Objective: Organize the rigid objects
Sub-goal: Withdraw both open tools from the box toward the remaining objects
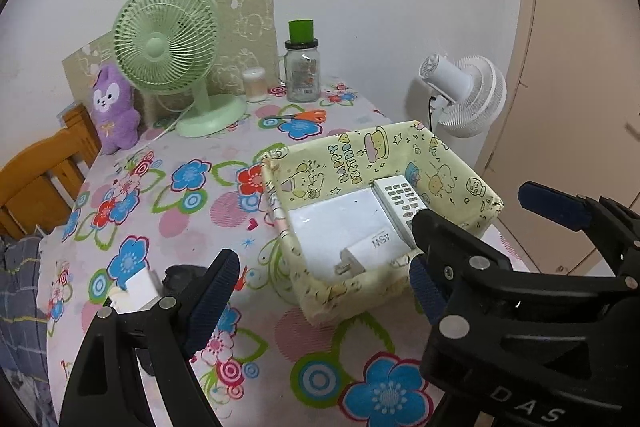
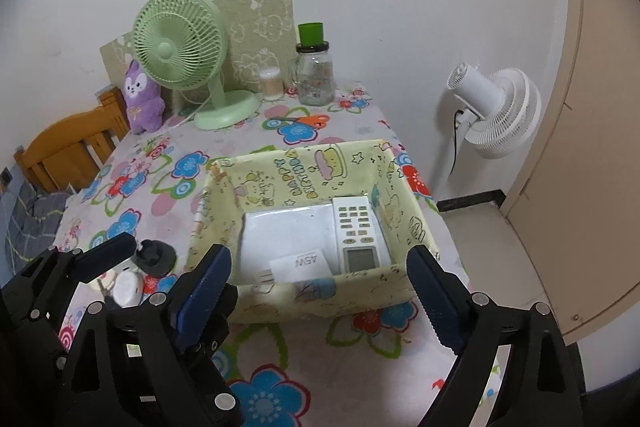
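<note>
A pale yellow fabric-covered box printed with cartoon animals and "Happy Birthday" (image 2: 320, 291) stands near the right edge of the table, towards its near end, on a flowered plastic cloth (image 2: 132, 183). Inside it a white remote control with grey buttons (image 2: 358, 233) lies along the right wall, touching a flat white packet (image 2: 288, 231) that fills the rest of the floor; a white charging plug marked 45W (image 2: 298, 263) lies on the packet at the near wall. The right gripper (image 2: 320, 291) hangs before the box, its blue-padded jaws spread wide with nothing between them. The left gripper (image 1: 328, 291) stands just beside it, equally wide and empty. Left of the box, on the cloth, sit a black round-based object (image 2: 154, 255) and a small white item (image 2: 128, 285). At the far edge stand a green desk fan (image 2: 180, 47), a purple plush rabbit (image 2: 142, 99), a cotton-swab tub (image 2: 272, 85) and a glass jar with a green cap (image 2: 314, 71); orange-handled scissors (image 2: 308, 119) lie nearby.
</note>
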### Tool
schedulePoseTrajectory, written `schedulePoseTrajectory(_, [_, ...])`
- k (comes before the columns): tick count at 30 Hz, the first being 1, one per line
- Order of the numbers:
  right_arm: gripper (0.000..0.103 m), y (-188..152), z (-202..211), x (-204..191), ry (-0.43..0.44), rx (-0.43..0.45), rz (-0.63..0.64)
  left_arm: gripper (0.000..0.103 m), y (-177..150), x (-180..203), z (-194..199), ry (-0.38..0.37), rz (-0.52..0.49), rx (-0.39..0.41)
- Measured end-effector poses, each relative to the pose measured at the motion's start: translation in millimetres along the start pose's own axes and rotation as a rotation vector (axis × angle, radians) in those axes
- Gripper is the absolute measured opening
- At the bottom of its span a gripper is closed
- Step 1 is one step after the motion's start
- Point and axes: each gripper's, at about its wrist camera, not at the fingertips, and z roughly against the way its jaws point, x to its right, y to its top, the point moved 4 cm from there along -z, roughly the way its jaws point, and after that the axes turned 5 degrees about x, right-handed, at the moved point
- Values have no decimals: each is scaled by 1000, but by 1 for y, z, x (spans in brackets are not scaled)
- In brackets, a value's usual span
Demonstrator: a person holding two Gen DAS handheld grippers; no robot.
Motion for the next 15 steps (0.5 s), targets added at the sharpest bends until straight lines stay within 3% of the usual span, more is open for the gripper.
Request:
schedulePoseTrajectory(10, [95, -10, 25, -19, 13, 27, -1, 89, -11, -10, 27, 4, 1, 33])
schedulePoseTrajectory(12, [95, -13, 30, -23, 11, 34, 6, 103, -14, -13, 31, 11, 5, 32])
schedulePoseTrajectory(15, [96, -16, 38, -29, 11, 48, 9, 103, -17, -16, 41, 35, 4, 64])
